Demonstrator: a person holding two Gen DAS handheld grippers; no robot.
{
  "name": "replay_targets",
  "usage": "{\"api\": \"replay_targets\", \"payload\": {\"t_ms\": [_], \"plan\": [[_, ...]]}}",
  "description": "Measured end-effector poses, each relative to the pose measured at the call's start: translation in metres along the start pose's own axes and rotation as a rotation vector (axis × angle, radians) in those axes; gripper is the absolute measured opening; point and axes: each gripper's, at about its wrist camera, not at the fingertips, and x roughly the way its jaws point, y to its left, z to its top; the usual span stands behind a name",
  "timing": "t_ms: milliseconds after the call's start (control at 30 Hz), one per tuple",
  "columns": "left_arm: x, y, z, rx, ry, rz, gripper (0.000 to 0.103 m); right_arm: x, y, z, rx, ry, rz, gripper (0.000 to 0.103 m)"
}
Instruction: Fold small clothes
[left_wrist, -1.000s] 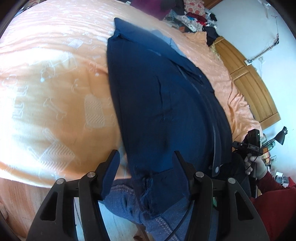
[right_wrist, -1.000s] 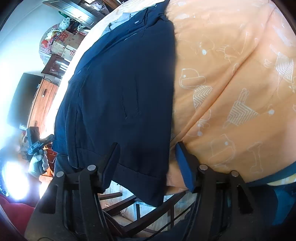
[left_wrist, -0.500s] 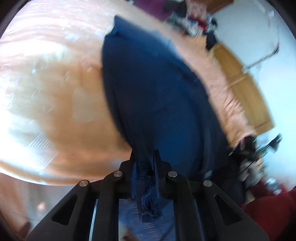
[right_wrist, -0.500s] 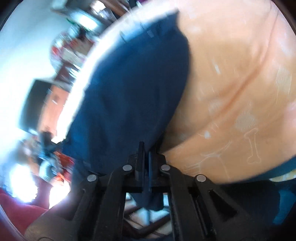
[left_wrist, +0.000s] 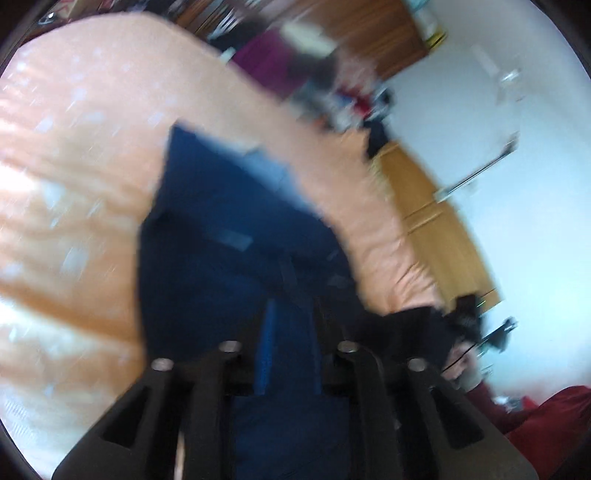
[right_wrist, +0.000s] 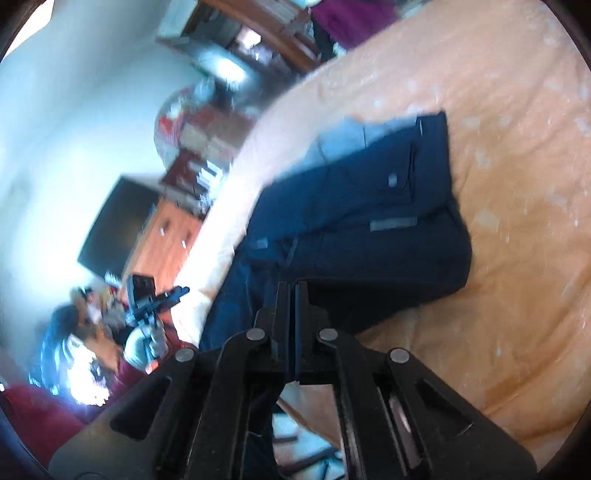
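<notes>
A pair of navy blue trousers (left_wrist: 218, 258) lies on an orange bedspread (left_wrist: 74, 184), its near end lifted and doubled over towards the waistband. My left gripper (left_wrist: 290, 325) is shut on one leg hem, with dark cloth bunched between its fingers. In the right wrist view the same trousers (right_wrist: 369, 206) show a pale lining at the far waistband. My right gripper (right_wrist: 293, 291) is shut on the other leg hem, its fingers pressed together on the cloth. Both views are blurred by motion.
The orange bedspread (right_wrist: 517, 184) with white prints stretches wide around the trousers. A wooden wardrobe (left_wrist: 436, 229) and a pile of clothes (left_wrist: 332, 96) stand past the bed. A person in a red sleeve (right_wrist: 122, 369) holds the other gripper beside a wooden dresser (right_wrist: 166, 240).
Both grippers went from open around the leg hems to shut on them. They have since lifted the hems and carried them forward over the trousers, towards the waistband.
</notes>
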Motion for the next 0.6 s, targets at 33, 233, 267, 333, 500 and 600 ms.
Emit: {"api": "replay_targets", "payload": {"t_ms": [33, 233, 267, 333, 500, 600], "plan": [[-0.002, 0.005, -0.011, 0.002, 0.033, 0.024, 0.029, 0.003, -0.005, -0.008, 0.010, 0.023, -0.002, 0.000], [-0.024, 0.053, -0.084, -0.107, 0.140, 0.078, 0.040, 0.014, -0.044, -0.054, 0.126, 0.102, -0.035, 0.003], [-0.022, 0.059, -0.098, -0.119, 0.167, 0.096, 0.040, 0.015, -0.048, -0.058, 0.138, 0.105, -0.034, 0.003], [-0.018, 0.060, -0.118, -0.110, 0.204, 0.102, 0.040, 0.015, -0.051, -0.067, 0.157, 0.105, -0.033, 0.003], [-0.006, 0.062, -0.137, -0.086, 0.243, 0.141, 0.040, 0.016, -0.055, -0.073, 0.186, 0.093, -0.038, 0.004], [-0.003, 0.062, -0.137, -0.089, 0.227, 0.130, 0.040, 0.015, -0.054, -0.074, 0.185, 0.093, -0.044, 0.004]]}}
